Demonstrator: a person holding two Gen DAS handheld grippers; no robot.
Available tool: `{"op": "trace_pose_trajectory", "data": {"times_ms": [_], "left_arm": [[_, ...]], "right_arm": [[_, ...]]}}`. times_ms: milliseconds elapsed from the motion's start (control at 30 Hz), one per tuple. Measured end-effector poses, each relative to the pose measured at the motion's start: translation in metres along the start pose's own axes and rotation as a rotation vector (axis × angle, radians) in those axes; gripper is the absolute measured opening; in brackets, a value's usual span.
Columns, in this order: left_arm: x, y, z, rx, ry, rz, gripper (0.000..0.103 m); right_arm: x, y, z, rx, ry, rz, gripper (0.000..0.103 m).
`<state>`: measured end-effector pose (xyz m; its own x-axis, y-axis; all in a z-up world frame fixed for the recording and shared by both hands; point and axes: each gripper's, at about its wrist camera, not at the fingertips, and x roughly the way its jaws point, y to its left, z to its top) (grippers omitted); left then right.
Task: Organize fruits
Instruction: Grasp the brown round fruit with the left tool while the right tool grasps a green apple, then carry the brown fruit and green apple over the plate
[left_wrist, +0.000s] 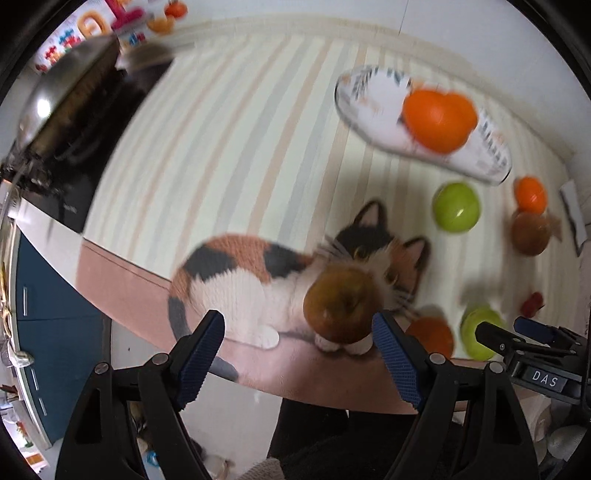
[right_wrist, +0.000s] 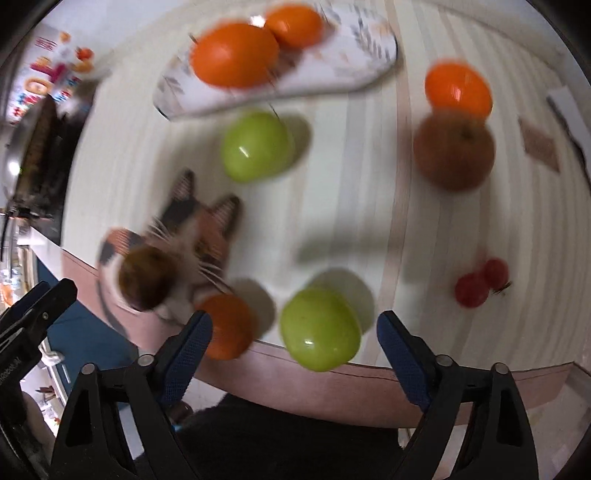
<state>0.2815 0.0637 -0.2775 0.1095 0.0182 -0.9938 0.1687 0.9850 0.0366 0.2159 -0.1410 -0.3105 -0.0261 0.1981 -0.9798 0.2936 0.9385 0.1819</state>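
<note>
Fruits: two oranges (right_wrist: 236, 55) plated, rest loose on bench (right_wrist: 351, 184) | my left gripper (left_wrist: 299, 354) wide; right gripper (right_wrist: 295, 354) wide over green apple (right_wrist: 319, 328); grab pending

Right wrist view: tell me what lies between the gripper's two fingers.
In the right wrist view, a green apple near the table's front edge lies ahead of the open right gripper, between its fingers but untouched by either.

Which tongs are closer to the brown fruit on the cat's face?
Left. The left tongs are open right by the brown fruit; the right tongs face the near green fruit.
</note>
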Motion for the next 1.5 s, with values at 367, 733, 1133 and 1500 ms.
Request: {"op": "trace_pose_trajectory", "data": {"times_ms": [367, 733, 1133, 1500], "left_arm": [[0.072, -0.03, 0.015, 0.069, 0.167, -0.124, 0.083], [0.082, -0.048, 0.016, 0.086, 0.176, -0.176, 0.065], [0.066, -0.038, 0.017, 0.025, 0.114, -0.16, 0.065], [-0.039, -0.045, 0.091, 0.065, -0.102, -0.241, 0.065]], "right_arm": [[0.037, -0.012, -0.003, -0.018, 0.032, -0.038, 0.062], [0.034, -0.028, 0.005, 0.001, 0.042, -0.032, 0.063], [0.026, -0.037, 0.025, 0.049, 0.007, 0.021, 0.062], [-0.056, -0.034, 0.089, 0.078, -0.181, 0.115, 0.062]]}}
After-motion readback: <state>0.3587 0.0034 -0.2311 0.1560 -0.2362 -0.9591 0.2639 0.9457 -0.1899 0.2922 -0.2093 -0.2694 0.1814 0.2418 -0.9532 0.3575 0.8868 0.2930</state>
